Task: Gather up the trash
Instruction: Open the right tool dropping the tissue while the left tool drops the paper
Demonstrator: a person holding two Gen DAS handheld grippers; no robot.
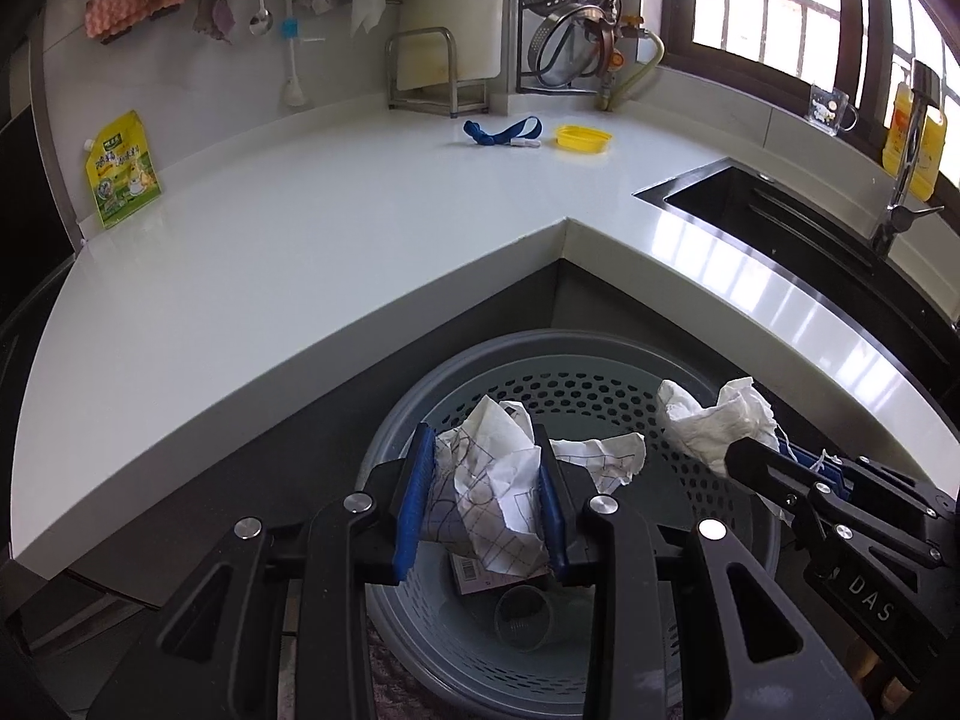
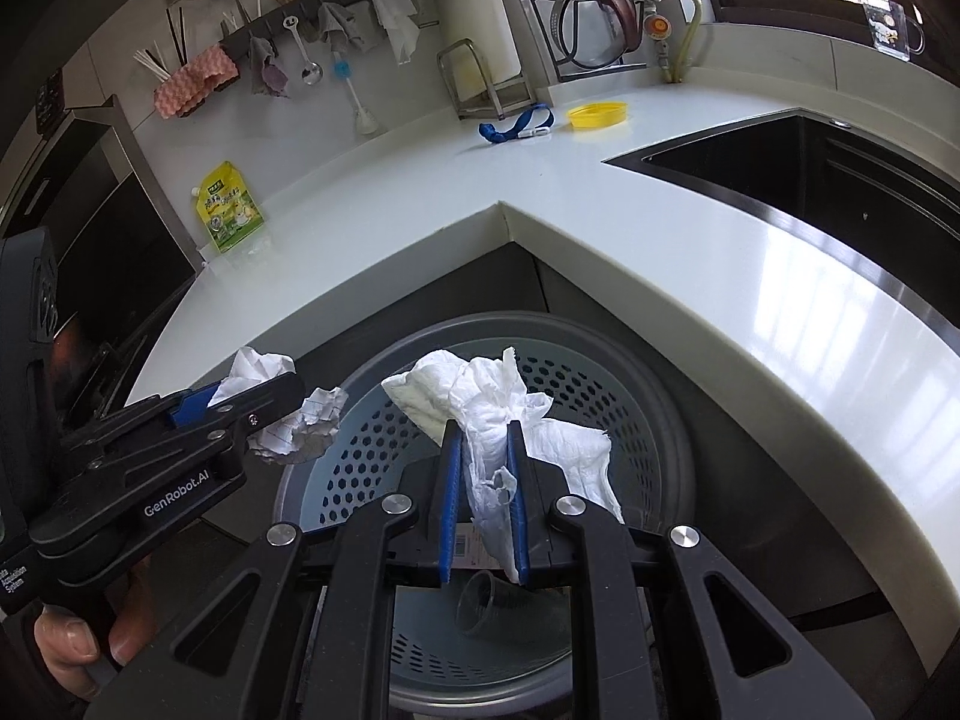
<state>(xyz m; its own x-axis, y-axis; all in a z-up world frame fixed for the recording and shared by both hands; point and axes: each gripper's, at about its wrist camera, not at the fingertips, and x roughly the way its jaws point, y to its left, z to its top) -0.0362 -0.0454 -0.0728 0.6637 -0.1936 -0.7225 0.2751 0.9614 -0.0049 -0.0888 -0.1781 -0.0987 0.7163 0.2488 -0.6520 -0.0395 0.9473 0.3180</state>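
Two loads hang right above the bin (image 1: 540, 372): your left gripper (image 1: 486, 501) jaws clench crumpled paper (image 1: 492, 480), right gripper (image 2: 485, 495) jaws clench tissue (image 2: 498, 420), so drop straight down.

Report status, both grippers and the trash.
Left gripper clamps crumpled lined paper. Right gripper clamps white tissue. Both over perforated bin; nothing in the way.

Basket (image 1: 420, 414) mouth open below (counter edge (image 1: 564, 228) close behind)
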